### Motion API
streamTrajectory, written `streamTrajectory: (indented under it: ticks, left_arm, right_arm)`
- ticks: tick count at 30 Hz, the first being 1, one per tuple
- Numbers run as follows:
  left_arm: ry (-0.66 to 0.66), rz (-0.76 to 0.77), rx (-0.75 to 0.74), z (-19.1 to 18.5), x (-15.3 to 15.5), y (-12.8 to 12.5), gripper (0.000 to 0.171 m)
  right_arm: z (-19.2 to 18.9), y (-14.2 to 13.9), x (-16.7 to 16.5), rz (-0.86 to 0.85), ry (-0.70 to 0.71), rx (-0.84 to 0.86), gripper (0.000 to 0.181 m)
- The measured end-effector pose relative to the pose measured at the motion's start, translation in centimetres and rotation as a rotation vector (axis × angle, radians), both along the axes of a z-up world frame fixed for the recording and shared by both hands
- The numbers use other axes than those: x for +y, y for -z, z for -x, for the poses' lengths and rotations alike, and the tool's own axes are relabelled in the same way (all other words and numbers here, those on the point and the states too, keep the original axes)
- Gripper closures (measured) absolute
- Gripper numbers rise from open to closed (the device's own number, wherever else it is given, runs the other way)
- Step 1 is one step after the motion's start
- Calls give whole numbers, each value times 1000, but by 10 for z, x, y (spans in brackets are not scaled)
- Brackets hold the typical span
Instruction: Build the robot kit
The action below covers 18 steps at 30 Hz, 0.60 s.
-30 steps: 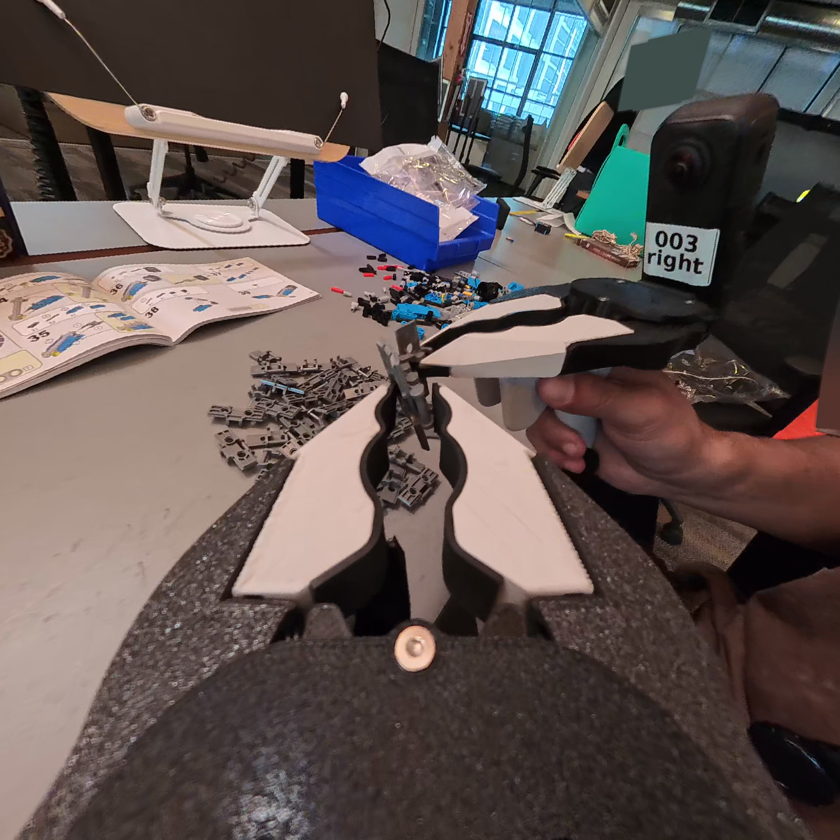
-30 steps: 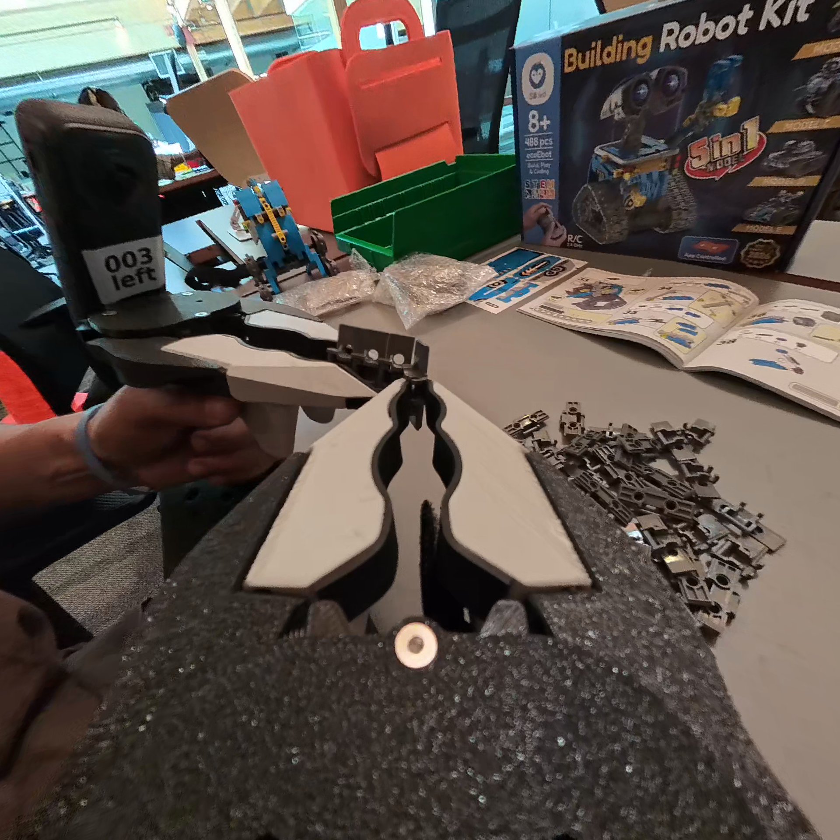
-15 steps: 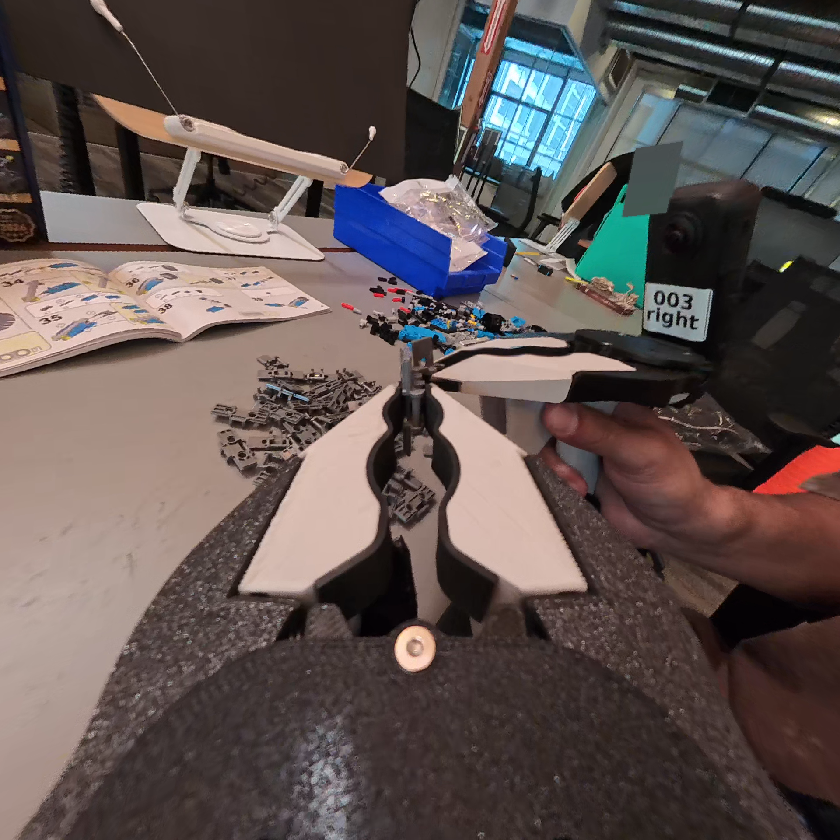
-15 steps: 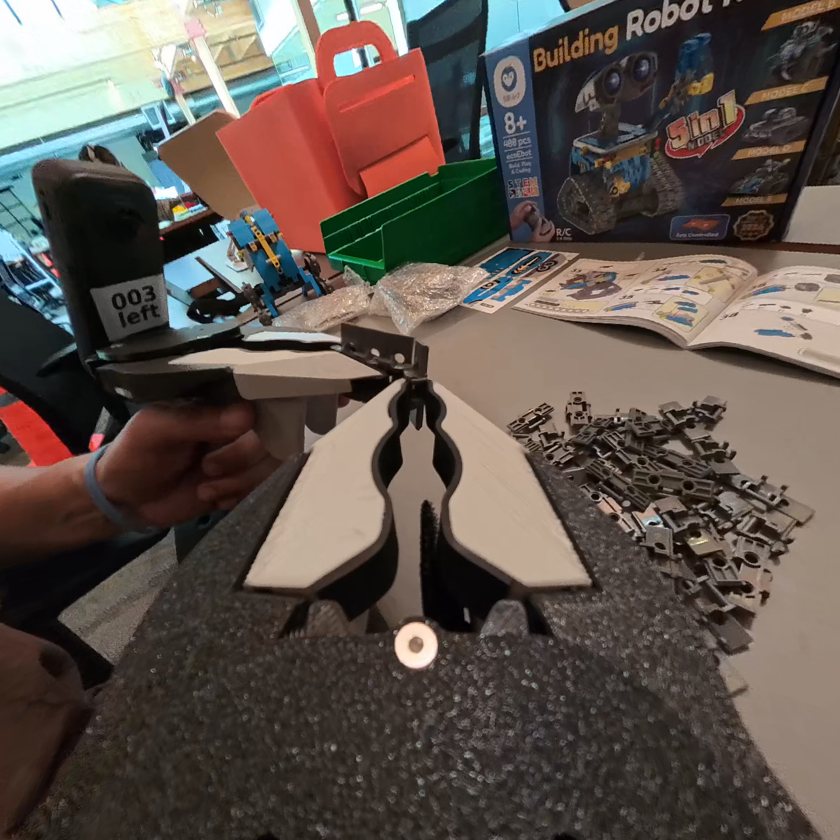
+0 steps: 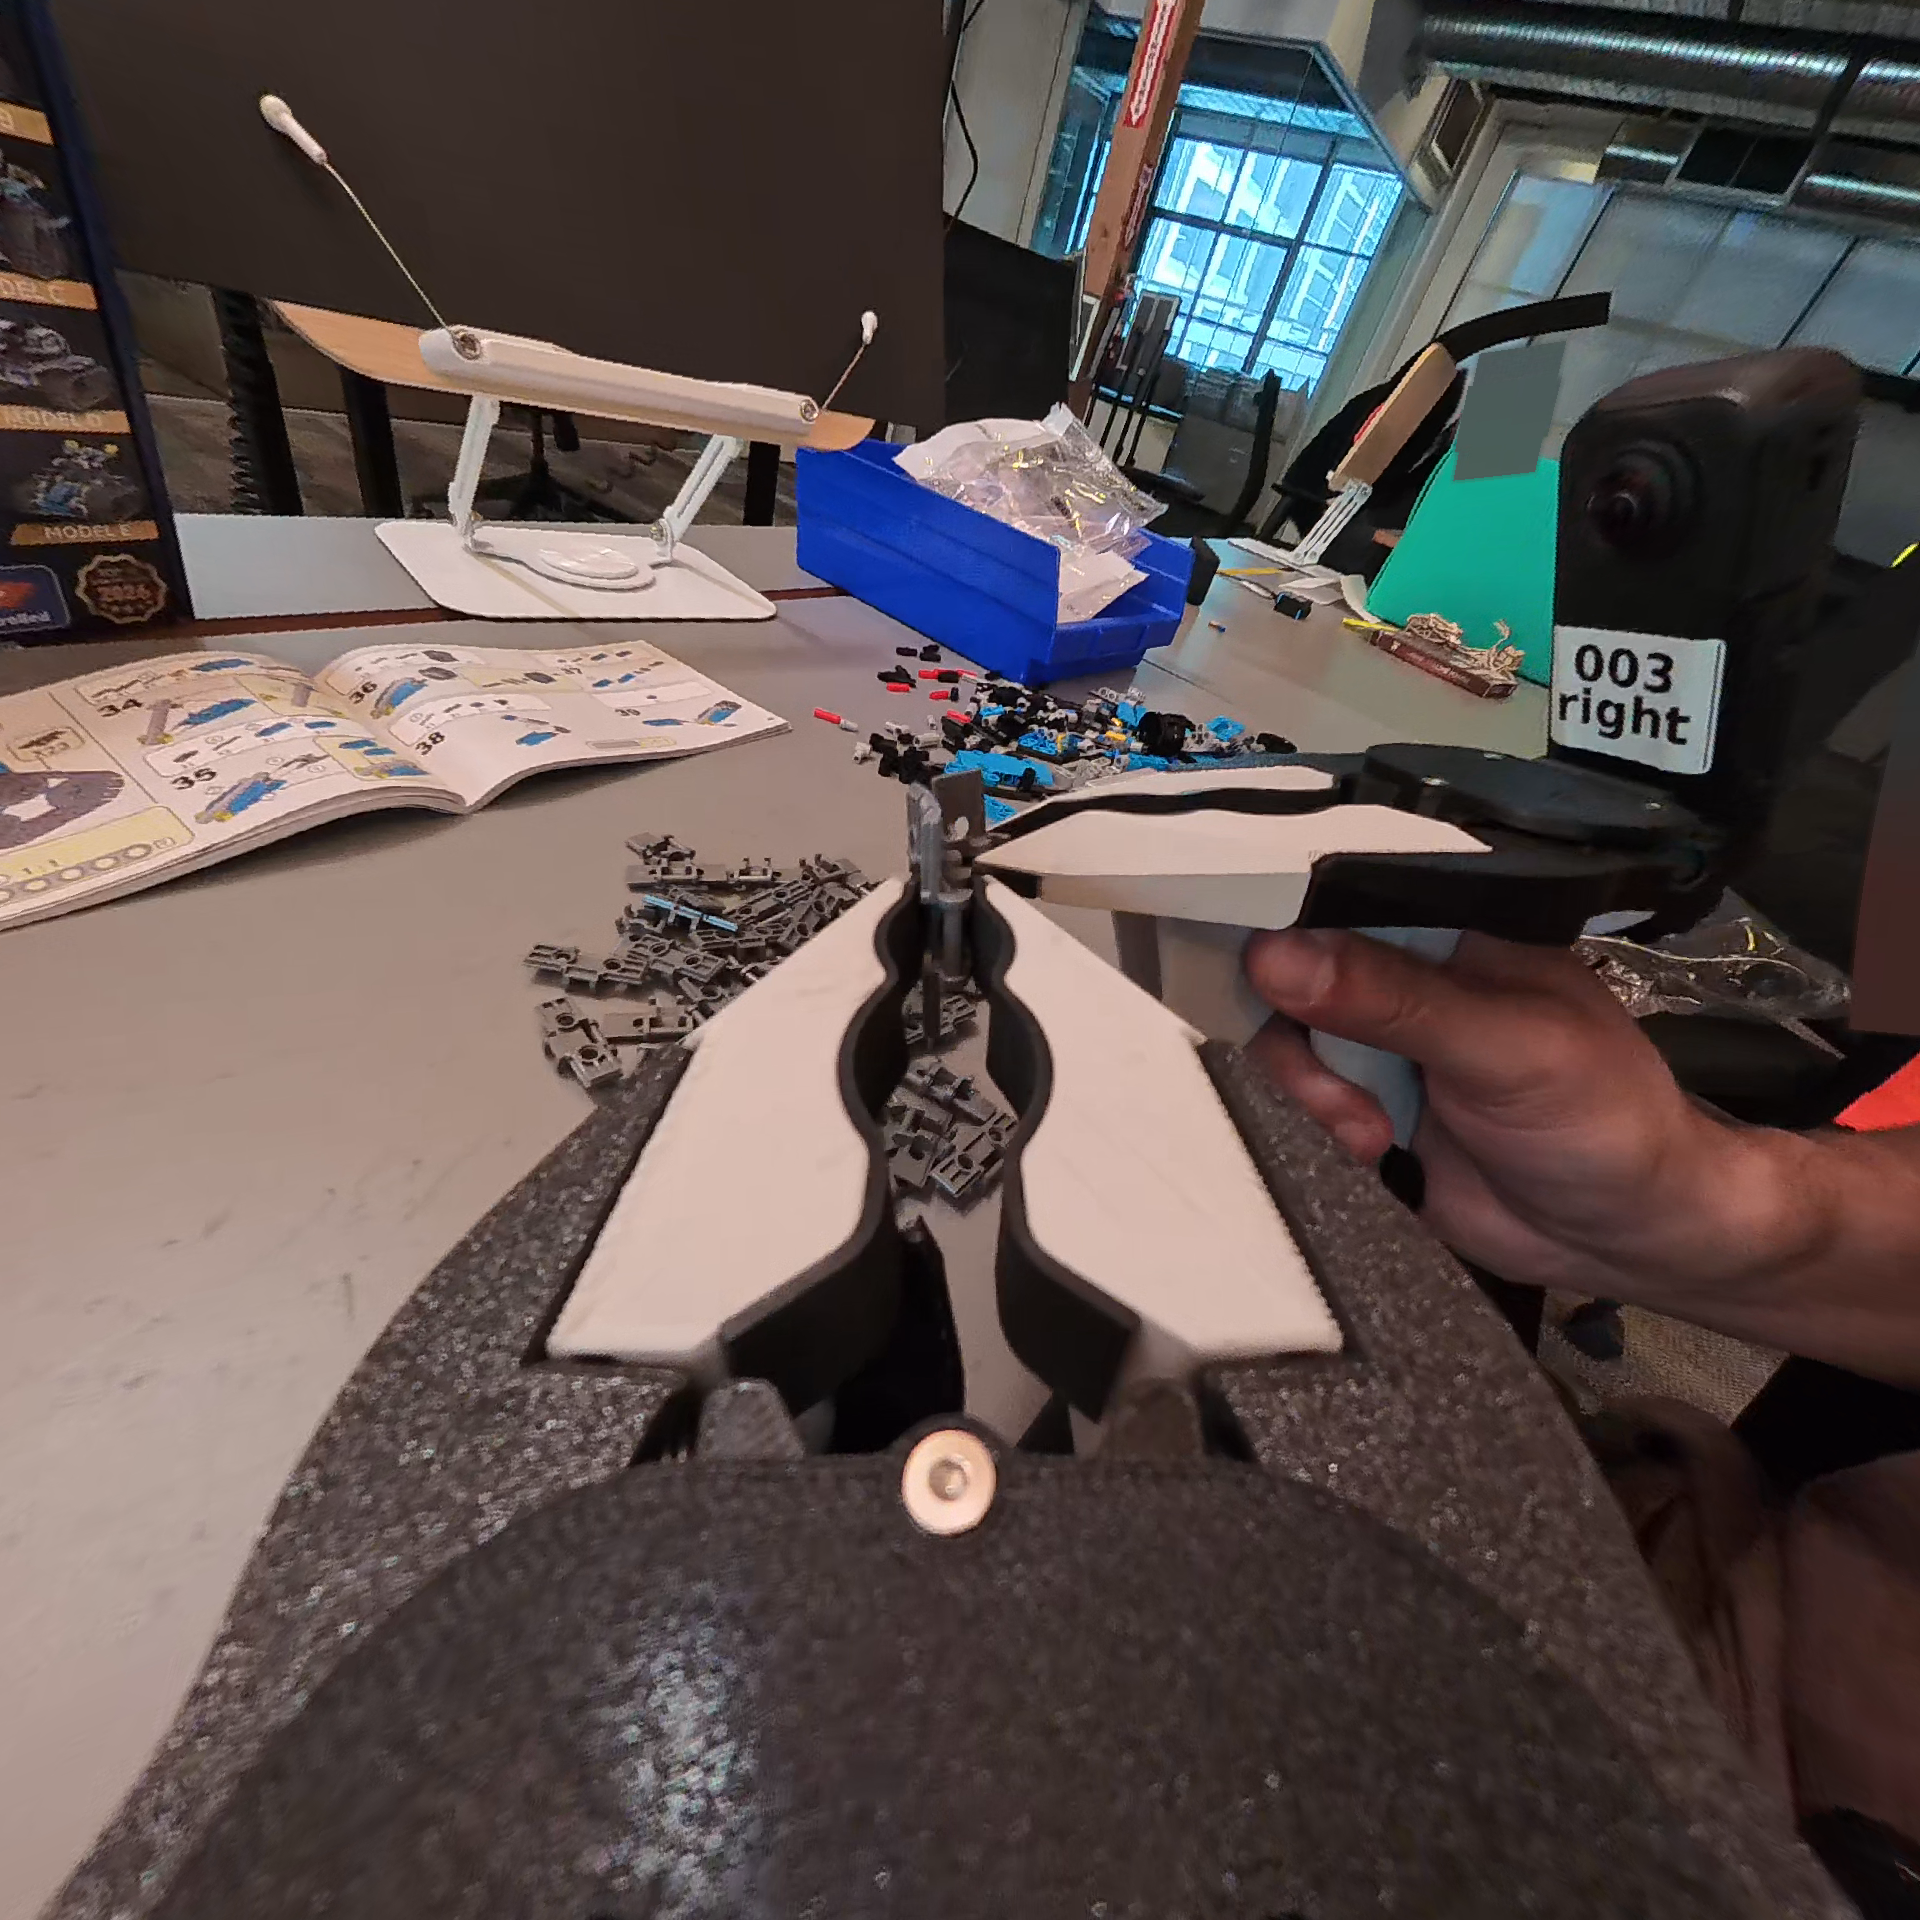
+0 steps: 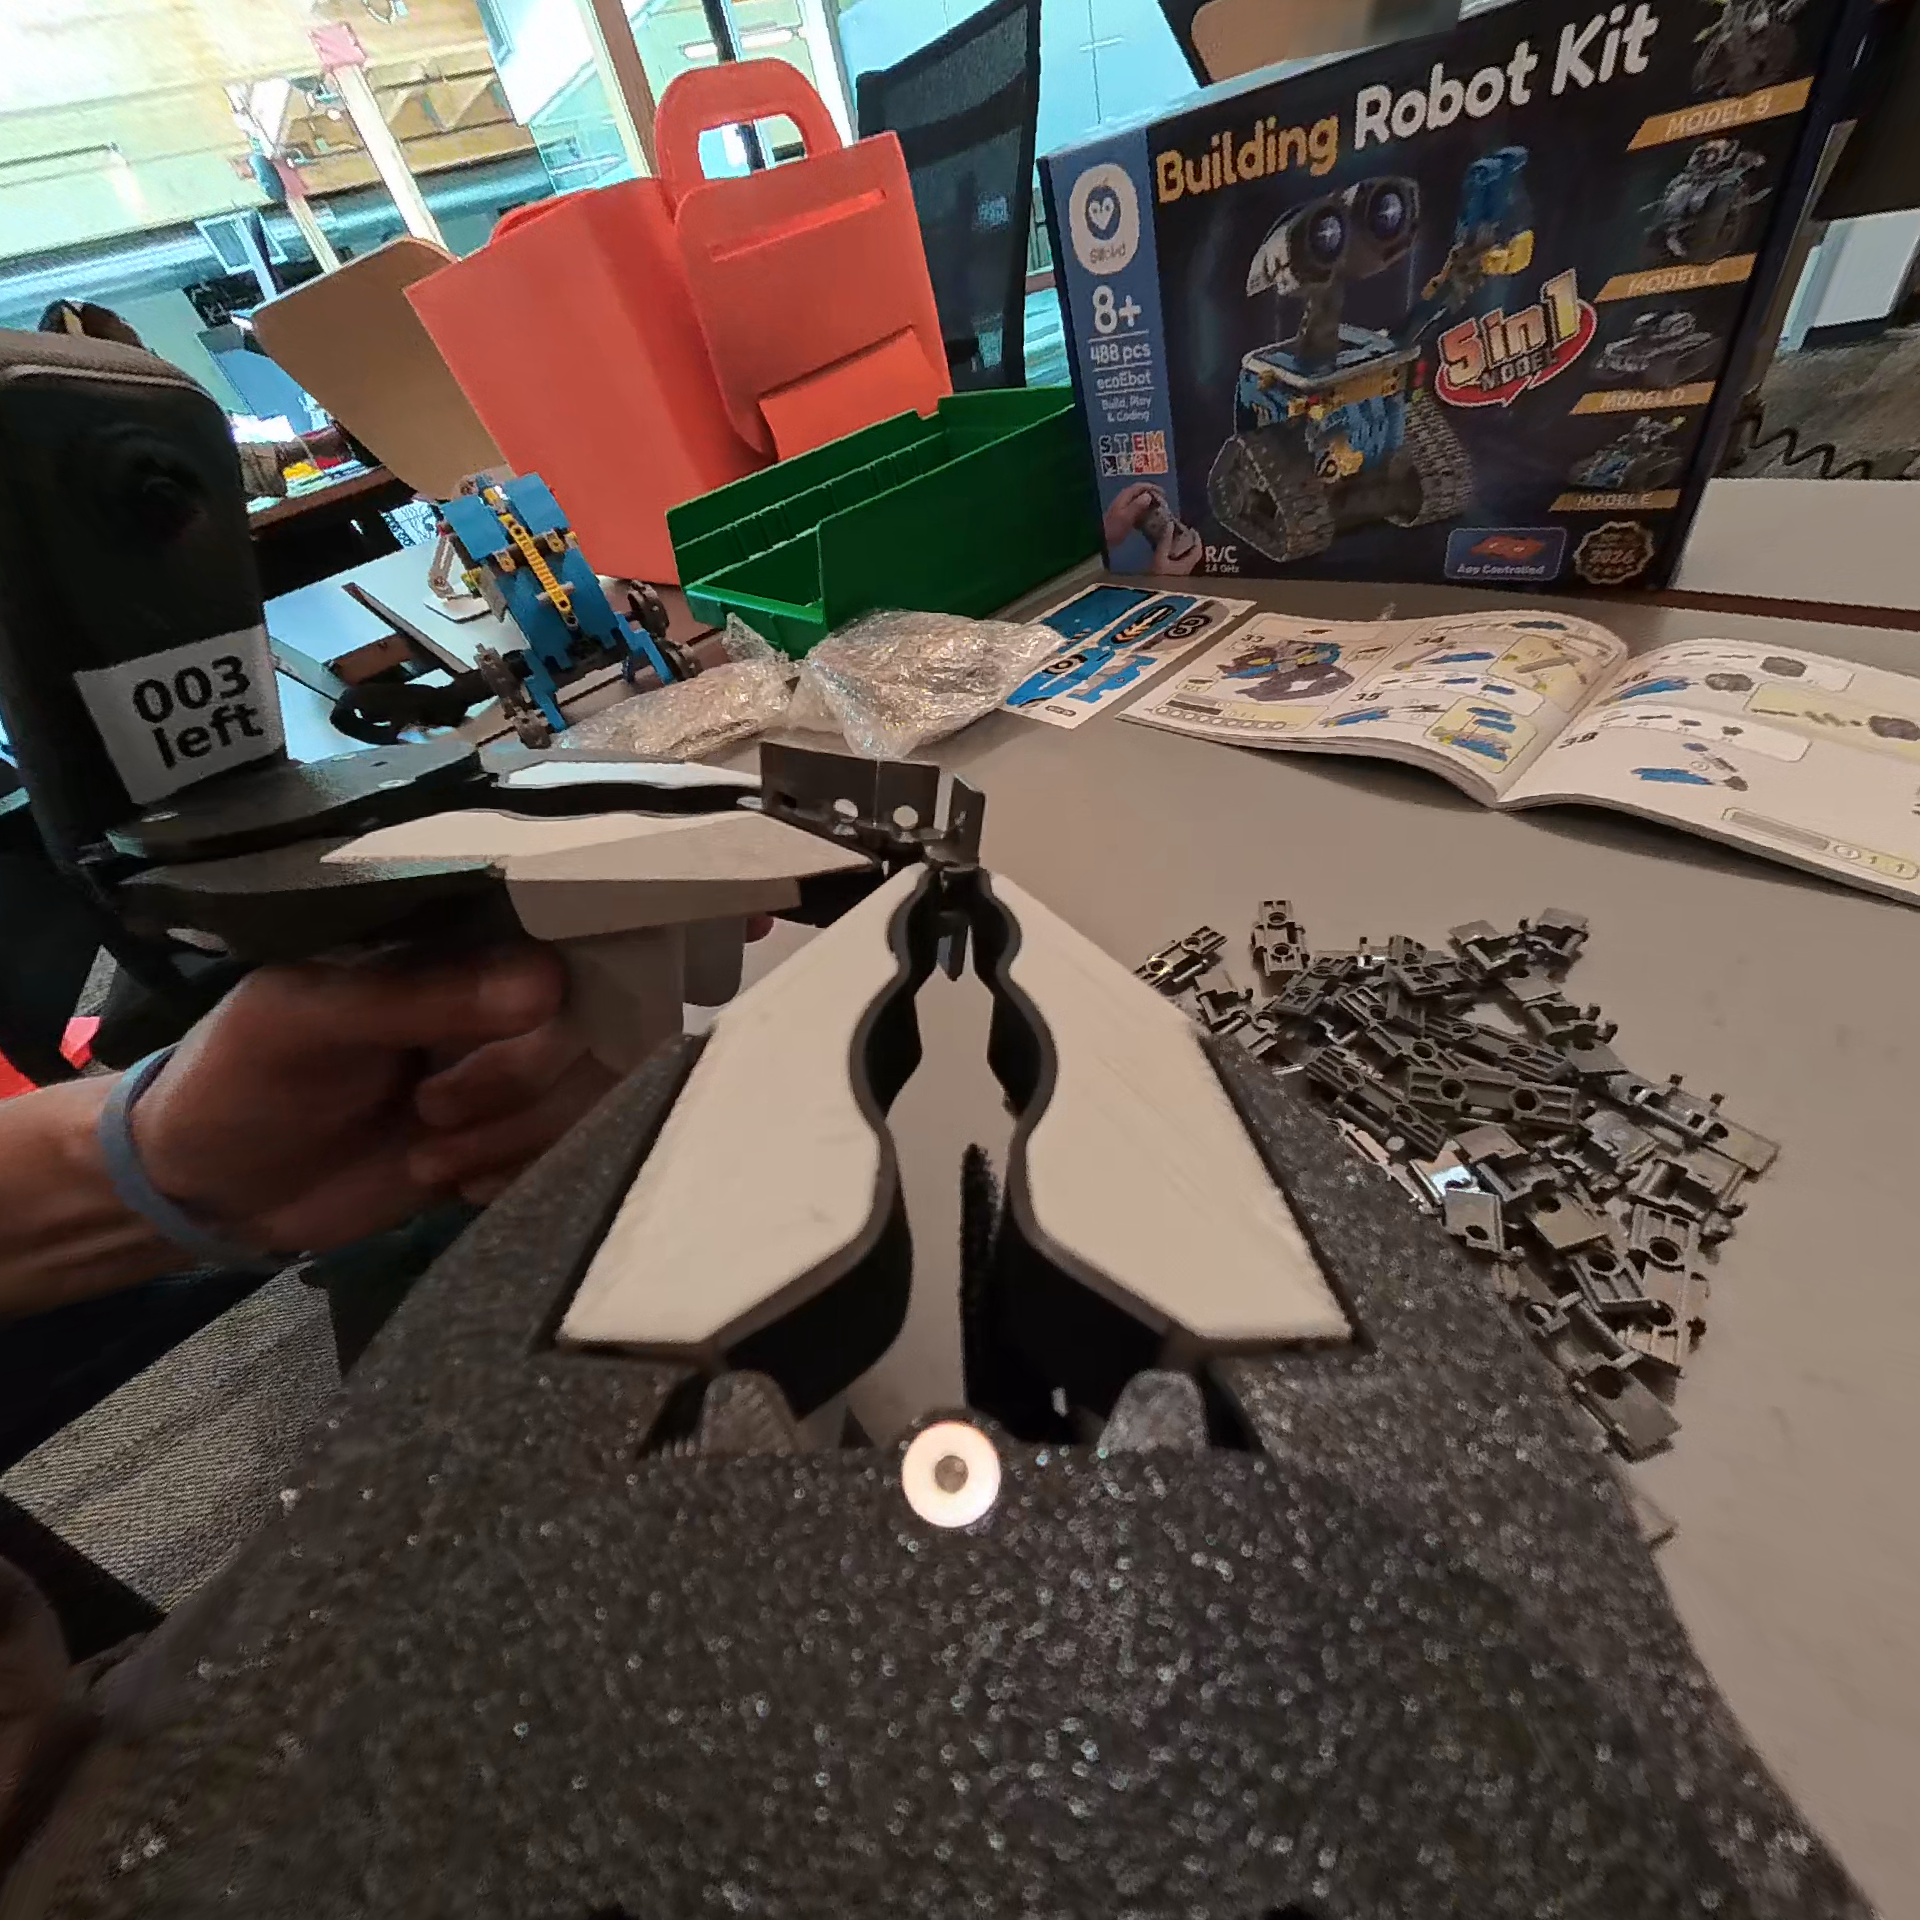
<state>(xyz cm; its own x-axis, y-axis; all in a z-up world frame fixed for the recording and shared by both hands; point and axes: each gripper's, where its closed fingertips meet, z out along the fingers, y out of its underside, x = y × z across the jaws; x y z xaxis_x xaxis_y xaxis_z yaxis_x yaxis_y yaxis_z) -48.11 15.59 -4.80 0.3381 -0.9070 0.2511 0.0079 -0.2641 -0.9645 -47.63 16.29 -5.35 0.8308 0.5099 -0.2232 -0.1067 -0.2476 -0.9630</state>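
Both grippers pinch grey track links (image 6: 873,805) above loose pile (image 6: 1475,1101).

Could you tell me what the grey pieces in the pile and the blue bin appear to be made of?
Grey pieces: likely moulded plastic, matt with slight sheen; crisp studs and holes.
Blue bin: probably rigid plastic, smooth and glossy; uniform colour, ribbed wall.

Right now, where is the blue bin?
In the left wrist view the blue bin stands on the grey table, far right of centre, behind the scattered small parts and holding clear bags.
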Motion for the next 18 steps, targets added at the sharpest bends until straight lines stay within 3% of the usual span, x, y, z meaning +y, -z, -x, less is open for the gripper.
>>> streamTrajectory:
  ticks: [4, 10, 15, 18]
  left_arm:
    - [-46, -60, 56, -1, 2, 2, 165]
    - [-47, -48, 81, 0, 4, 5, 165]
    - [-21, 88, 16, 1, 5, 8, 165]
    - [-11, 168, -25, 0, 7, 10, 164]
  right_arm:
    - [0, 2, 3, 17, 18, 9, 176]
    - [2, 6, 5, 111, -81, 245, 175]
    - [2, 9, 5, 48, -8, 39, 175]
    - [1, 11, 8, 52, 40, 27, 175]
